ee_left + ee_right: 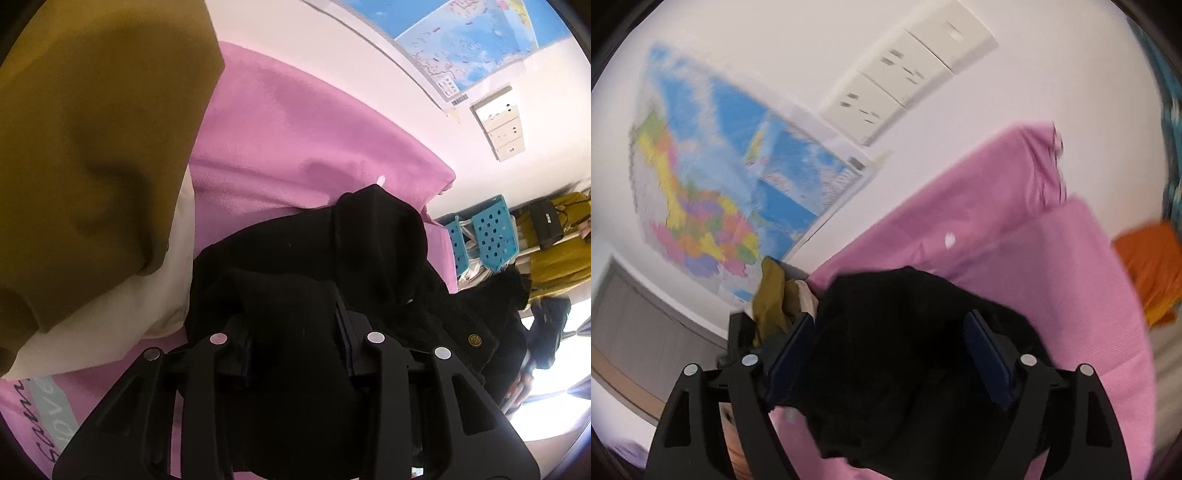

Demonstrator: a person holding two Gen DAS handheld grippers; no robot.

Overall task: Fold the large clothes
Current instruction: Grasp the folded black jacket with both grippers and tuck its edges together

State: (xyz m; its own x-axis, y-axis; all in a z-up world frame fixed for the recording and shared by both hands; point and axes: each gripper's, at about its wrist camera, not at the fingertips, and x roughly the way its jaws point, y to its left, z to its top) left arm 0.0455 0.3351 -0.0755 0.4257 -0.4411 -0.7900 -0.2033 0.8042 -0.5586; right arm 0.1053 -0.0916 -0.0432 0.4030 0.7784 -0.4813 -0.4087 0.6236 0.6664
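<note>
Black garment (388, 258): heavy, matte, dark cloth, bunched in thick rounded folds; one small brass-coloured button (473, 340) on its edge. It lies heaped on the pink sheet (295, 140), a fine-woven cloth spread flat with a folded corner.

Left gripper (295, 354): black plastic, blue-padded fingers clamped on a wad of the black garment, which fills the gap between them and rises just ahead.

Right gripper (890, 350): same build; fingers pressed against a bulky fold of the black garment (886, 332) held between them.

Surroundings: mustard-brown cloth (85, 147), soft and draped, close on the left gripper's left, over a cream cloth (110, 314). Wall map (713, 177), glossy, blurred. White wall panel (905, 77) beside it. Blue perforated baskets (495, 232) on a shelf beyond the sheet. Orange cloth (1152, 273) at the right gripper's far right.
</note>
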